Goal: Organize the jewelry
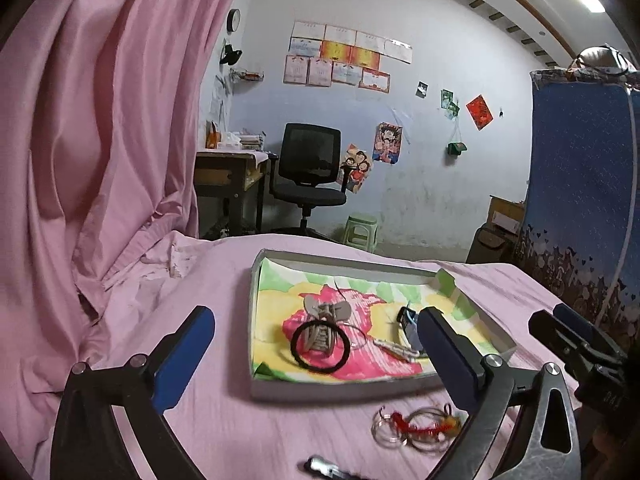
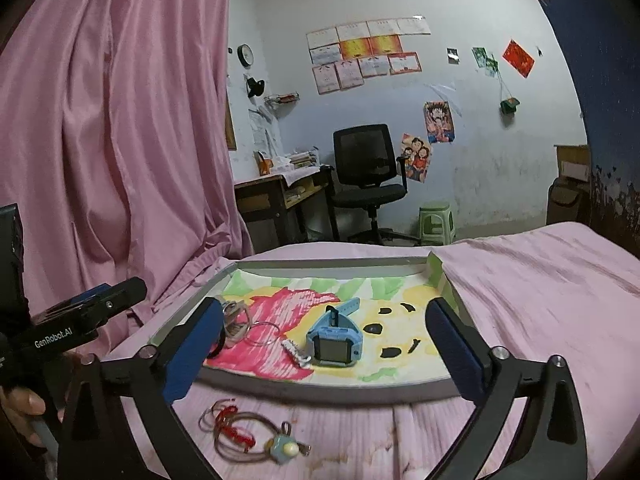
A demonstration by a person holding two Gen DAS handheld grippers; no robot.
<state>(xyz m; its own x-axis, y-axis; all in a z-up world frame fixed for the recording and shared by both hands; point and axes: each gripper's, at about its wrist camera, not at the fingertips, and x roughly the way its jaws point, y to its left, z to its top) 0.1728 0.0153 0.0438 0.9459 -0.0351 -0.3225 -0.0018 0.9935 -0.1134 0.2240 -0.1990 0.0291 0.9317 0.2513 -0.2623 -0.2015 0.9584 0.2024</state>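
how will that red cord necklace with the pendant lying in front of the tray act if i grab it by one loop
The necklace is probably floppy: its thin cords lie in loose coils on the pink sheet. The pendant would likely dangle and swing. The overlapping loops may tangle or snag.

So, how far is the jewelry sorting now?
Done: the blue smartwatch, black hair tie and silver chain lie in the shallow painted tray. In hand: nothing; left gripper and right gripper are open. Left: the red-corded bangle bundle on the pink sheet.
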